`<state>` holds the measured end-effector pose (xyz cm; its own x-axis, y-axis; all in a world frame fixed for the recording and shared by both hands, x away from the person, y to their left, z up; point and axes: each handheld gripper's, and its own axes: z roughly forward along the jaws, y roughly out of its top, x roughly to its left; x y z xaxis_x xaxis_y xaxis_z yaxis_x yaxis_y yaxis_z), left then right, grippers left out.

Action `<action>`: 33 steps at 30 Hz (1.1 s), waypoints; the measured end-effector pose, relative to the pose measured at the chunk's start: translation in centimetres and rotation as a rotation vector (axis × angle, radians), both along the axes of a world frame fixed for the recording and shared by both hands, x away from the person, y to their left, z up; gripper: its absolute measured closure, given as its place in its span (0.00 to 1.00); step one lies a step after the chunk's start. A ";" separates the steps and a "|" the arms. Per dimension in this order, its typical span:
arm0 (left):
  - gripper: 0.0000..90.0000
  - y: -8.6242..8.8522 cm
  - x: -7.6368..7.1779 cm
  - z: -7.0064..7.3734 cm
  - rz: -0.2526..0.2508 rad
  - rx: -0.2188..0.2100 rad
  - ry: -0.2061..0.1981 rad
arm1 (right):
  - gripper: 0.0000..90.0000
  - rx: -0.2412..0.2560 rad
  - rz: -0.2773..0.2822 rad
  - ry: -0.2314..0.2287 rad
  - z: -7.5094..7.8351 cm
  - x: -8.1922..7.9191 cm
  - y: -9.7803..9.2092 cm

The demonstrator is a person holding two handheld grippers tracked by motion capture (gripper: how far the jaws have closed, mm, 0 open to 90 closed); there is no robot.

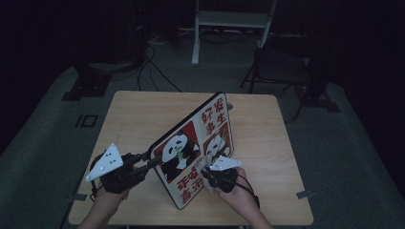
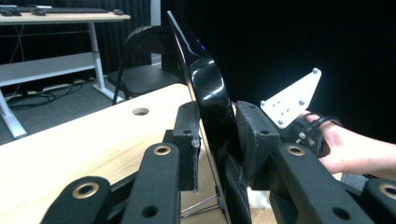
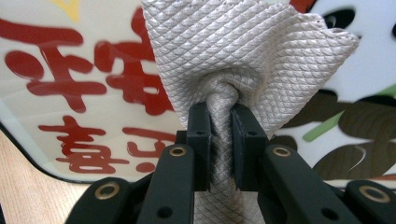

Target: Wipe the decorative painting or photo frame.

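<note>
Dim room, dark curtains behind; pale desk frame (image 1: 232, 21) and folding chair (image 1: 282, 67) on grey floor beyond.

Wooden table (image 1: 138, 119) at centre, small round hole (image 2: 140, 111) in its top.

Panda board (image 1: 193, 148): glossy panel, black rim, red characters, two panda pictures. Stands tilted on the table, printed face toward the person, near edge low at the front, far corner raised. Thin wire stand visible beneath it in the left gripper view.

Left gripper (image 1: 145, 161): jaws closed down onto the board's left rim, one pad on each face, holding it steady.

Right gripper (image 1: 206, 170): jaws nearly closed, pinching a bunched fold of grey textured cloth (image 3: 243, 60). Cloth fans out above the jaws against the printed face, apparently touching it.

Judgement: wiping the board face.

Risks:
- Glossy rim, narrow pad contact; hard wiping pressure could slip or twist the board out of the left hold.
- Push toward the back could tip it off its stand.
- Cloth pinched at one fold only; drag could pull it free.
</note>
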<state>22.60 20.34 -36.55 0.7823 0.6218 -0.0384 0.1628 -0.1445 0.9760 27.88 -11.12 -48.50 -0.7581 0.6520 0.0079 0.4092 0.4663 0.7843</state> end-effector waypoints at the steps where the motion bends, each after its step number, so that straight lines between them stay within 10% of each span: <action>1: 0.80 0.0 0.0 0.0 0.000 -0.001 0.000 | 0.88 -0.006 0.001 0.005 -0.1 0.0 0.0; 23: 0.80 0.1 0.1 0.0 -0.004 -0.003 0.007 | 0.89 -0.071 -0.011 0.095 -3.3 -0.3 -0.4; 33: 0.80 0.3 0.2 0.0 -0.001 -0.004 0.006 | 0.89 0.032 -0.009 -0.041 2.1 -0.4 -0.4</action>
<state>22.77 20.62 -36.55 0.7826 0.6209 -0.0452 0.1682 -0.1409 0.9756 27.45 -11.50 -46.41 -0.7523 0.6588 -0.0021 0.3803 0.4370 0.8151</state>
